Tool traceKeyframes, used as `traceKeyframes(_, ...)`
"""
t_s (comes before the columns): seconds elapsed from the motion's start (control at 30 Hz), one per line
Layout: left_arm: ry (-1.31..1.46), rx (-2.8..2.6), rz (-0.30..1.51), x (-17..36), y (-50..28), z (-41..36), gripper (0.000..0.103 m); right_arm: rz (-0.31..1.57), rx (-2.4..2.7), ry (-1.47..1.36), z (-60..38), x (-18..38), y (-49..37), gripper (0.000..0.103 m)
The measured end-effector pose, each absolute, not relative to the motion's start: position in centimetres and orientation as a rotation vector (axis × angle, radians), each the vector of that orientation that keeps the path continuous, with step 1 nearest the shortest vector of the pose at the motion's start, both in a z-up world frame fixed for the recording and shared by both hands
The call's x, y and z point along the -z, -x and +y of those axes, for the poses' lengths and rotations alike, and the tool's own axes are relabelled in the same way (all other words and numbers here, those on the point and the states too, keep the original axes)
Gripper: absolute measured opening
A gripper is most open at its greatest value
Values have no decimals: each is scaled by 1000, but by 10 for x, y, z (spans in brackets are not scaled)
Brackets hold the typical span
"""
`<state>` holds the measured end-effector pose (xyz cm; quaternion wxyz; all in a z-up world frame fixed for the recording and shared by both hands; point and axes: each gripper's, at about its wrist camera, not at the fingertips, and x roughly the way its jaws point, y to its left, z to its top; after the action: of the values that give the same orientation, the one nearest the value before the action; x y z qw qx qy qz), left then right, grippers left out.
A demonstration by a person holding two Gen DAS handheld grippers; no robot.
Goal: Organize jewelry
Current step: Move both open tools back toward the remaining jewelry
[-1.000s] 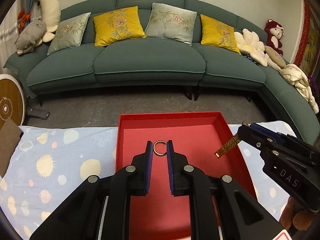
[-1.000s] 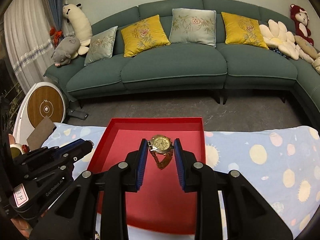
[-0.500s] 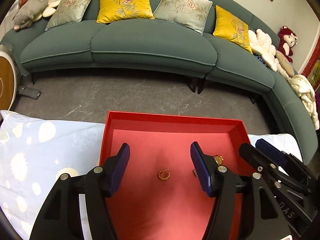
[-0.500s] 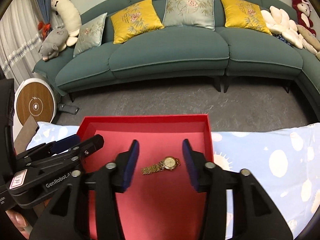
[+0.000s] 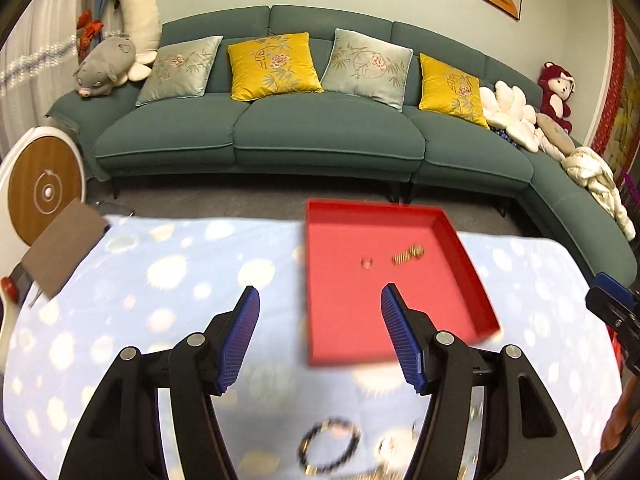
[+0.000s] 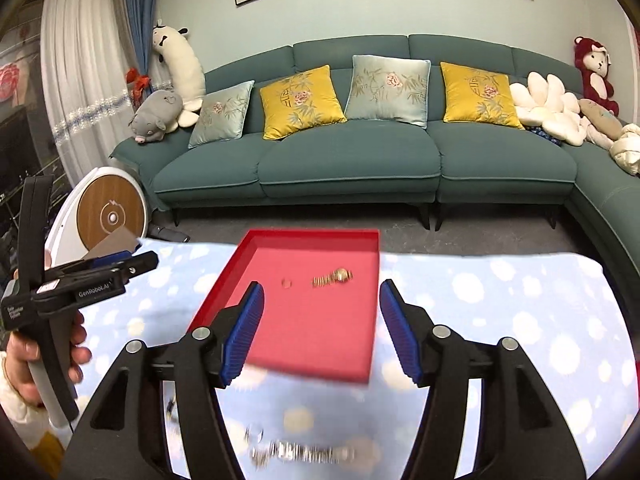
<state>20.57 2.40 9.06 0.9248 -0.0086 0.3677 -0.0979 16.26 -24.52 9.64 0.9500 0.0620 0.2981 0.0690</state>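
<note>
A red tray (image 5: 460, 256) (image 6: 224, 276) lies on the spotted blue cloth. A gold ring (image 5: 366, 263) (image 6: 286, 282) and a gold watch (image 5: 408, 255) (image 6: 333, 277) lie inside it. My left gripper (image 5: 318, 306) is open and empty, held above the cloth near the tray's near left side. My right gripper (image 6: 320, 300) is open and empty above the tray's near edge. A dark bead bracelet (image 5: 329, 444) lies on the cloth close below the left gripper. A blurred silver piece (image 6: 300, 453) lies on the cloth below the right gripper.
A green sofa (image 5: 320, 136) with cushions stands beyond the table. A brown card (image 5: 60, 246) lies at the cloth's far left corner. A round white and wood device (image 6: 108, 210) stands on the floor at the left.
Both grippers have pulled back and up from the tray, leaving the ring and the watch lying in it. Jewelry on the near cloth has come into view.
</note>
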Motion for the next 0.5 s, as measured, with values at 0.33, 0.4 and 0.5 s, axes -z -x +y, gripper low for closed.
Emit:
traceKeyframes(0.33,65,168,864,-21,-98,58,61,780,-98,-201,-245,-17,-45,59)
traceKeyframes(0.4,66,163,877,-7,-91,56,61,831,-107,-218,-238,5,-37,59)
traceKeyframes(0.5,34,191,881,11,-84,48,61,872,-106,-181,-222,32,-35,61)
